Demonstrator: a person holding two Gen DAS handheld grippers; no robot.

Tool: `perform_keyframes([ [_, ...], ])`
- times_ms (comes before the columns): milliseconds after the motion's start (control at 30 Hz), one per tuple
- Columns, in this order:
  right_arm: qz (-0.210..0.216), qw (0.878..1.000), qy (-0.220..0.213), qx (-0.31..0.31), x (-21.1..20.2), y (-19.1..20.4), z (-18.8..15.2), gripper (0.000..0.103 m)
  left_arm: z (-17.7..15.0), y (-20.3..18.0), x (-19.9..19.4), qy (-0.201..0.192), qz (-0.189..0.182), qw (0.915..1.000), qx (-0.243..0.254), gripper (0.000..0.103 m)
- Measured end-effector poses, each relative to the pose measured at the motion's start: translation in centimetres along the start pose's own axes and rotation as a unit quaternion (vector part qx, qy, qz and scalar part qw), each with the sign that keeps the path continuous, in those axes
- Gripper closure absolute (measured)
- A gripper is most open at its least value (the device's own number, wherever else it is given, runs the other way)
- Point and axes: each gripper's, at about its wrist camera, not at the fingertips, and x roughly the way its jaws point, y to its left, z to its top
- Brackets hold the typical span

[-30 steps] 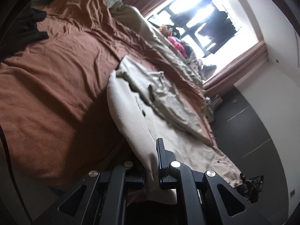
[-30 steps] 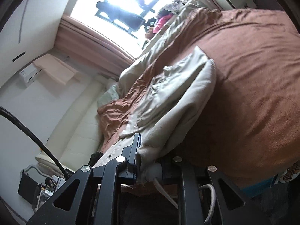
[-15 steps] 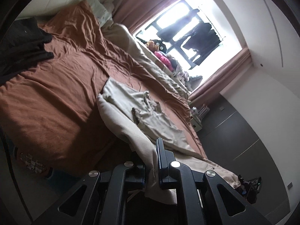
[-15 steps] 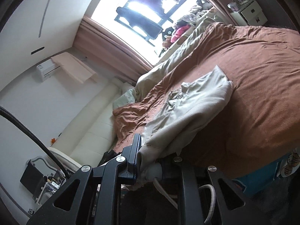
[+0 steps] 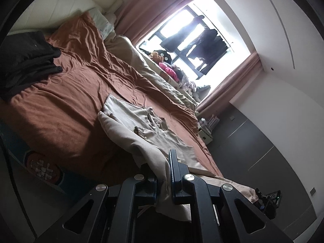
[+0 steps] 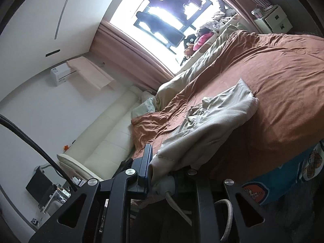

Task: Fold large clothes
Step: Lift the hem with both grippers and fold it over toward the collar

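A large beige garment (image 5: 129, 121) lies stretched across the brown bedspread (image 5: 60, 105), its near part lifted off the bed. My left gripper (image 5: 163, 174) is shut on one edge of it, and cloth hangs down between the fingers. In the right wrist view the same beige garment (image 6: 218, 119) runs from the bed to my right gripper (image 6: 160, 172), which is shut on its hem, where a drawstring (image 6: 174, 202) hangs. Both grippers are held off the near side of the bed.
A pile of dark clothes (image 5: 24, 60) lies on the bed's left. A beige duvet (image 5: 158, 77) runs along the window side. A white headboard (image 6: 113, 133) and a small white cabinet (image 6: 273, 20) stand by the bed. Dark wardrobe doors (image 5: 253, 151) are at right.
Both grippers have pulled back and up from the bed, still holding the garment. The garment has slid toward the near edge and more of the room shows.
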Motion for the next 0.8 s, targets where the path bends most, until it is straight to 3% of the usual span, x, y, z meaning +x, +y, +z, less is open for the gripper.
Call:
perform_keyframes([
  [400, -0.009, 1.0, 0.007, -0.003, -1.2, -0.3, -0.3, 0.089, -1.7, 0.7, -2.2, -0.003, -0.01, 0.9999, 0.003, 0.094],
  [633, -0.012, 1.0, -0.004, -0.013, 0.7, -0.4, 3.6, 0.089, 0.9, -1.3, -0.9, -0.018, -0.017, 0.9994, 0.026, 0.094],
  [800, -0.009, 0.999, -0.008, -0.031, 3.7, 0.5, 7.6, 0.089, 4.6, -2.9, 1.5, -0.03, -0.018, 0.9985, 0.041, 0.094],
])
